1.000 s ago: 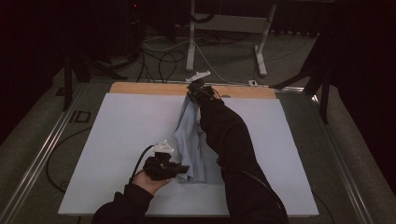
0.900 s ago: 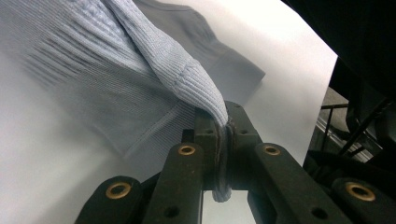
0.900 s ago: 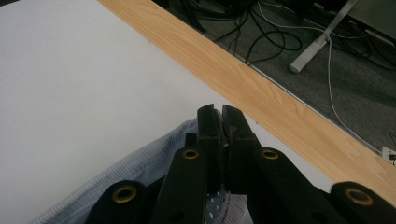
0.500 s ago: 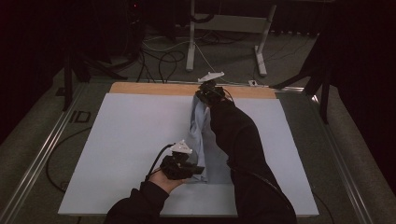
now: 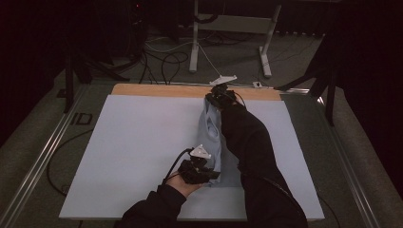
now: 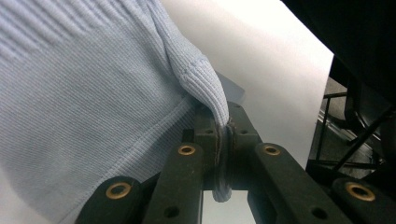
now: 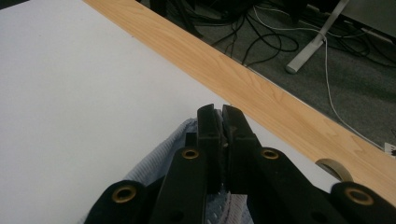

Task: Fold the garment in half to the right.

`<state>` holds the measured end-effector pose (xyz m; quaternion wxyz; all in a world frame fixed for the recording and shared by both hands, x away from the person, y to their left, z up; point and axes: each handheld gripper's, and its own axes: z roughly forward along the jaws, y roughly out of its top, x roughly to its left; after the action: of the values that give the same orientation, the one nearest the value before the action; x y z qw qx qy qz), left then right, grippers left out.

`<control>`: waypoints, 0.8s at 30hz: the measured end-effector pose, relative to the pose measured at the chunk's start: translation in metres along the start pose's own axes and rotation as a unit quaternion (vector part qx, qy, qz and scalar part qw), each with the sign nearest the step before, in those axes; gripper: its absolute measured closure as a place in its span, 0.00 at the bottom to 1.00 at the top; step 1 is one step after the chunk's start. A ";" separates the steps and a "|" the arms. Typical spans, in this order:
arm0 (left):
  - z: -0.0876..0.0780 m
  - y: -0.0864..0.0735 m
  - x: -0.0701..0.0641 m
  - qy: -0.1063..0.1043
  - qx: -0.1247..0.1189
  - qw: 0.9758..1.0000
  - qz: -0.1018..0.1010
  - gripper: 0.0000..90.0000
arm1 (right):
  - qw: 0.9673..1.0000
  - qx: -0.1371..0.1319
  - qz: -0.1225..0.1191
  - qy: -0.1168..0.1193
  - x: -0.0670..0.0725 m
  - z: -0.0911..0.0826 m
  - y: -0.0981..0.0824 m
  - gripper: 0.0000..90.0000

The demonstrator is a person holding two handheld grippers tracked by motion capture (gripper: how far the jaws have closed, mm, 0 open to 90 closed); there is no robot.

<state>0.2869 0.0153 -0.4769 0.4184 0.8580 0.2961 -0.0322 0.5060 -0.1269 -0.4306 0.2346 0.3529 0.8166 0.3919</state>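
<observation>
On the white counter [image 5: 133, 142], I hold a light blue knit garment [image 5: 212, 130] stretched lengthwise: my left tongs [image 5: 202, 172] clamp its near edge, my right tongs [image 5: 219, 96] are clamped on its far end beside the wooden strip [image 5: 157, 90].

You have one garment [image 5: 212, 142] on the table, a single pale blue knit piece lying in a long strip. There is one white sheet [image 5: 138, 152] under it, and one wooden strip [image 5: 157, 90] of table showing along its far edge.

You hold two grippers: one left gripper [image 5: 211, 175] and one right gripper [image 5: 212, 100]. Each has two black jaws, so four jaws in all. Both pairs are closed on the garment.

Two of your sleeves [image 5: 252, 156] come into the high view.

Behind the table you can count two white stand legs [image 5: 194, 42], and several floor cables [image 5: 161, 61], too tangled to number.
</observation>
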 end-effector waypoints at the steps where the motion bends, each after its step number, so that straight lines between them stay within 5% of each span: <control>1: 0.002 0.000 0.000 0.001 0.001 1.000 0.001 0.96 | 1.000 0.002 -0.002 0.000 -0.001 0.000 -0.001 0.97; 24: 0.044 0.002 -0.003 0.030 0.023 0.999 -0.007 0.96 | 0.999 0.008 0.018 0.032 -0.019 0.024 -0.038 0.97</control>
<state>0.2938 -0.0199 -0.5033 0.3890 0.8659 0.3139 -0.0164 0.5191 -0.1463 -0.4735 0.1985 0.3572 0.8203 0.4002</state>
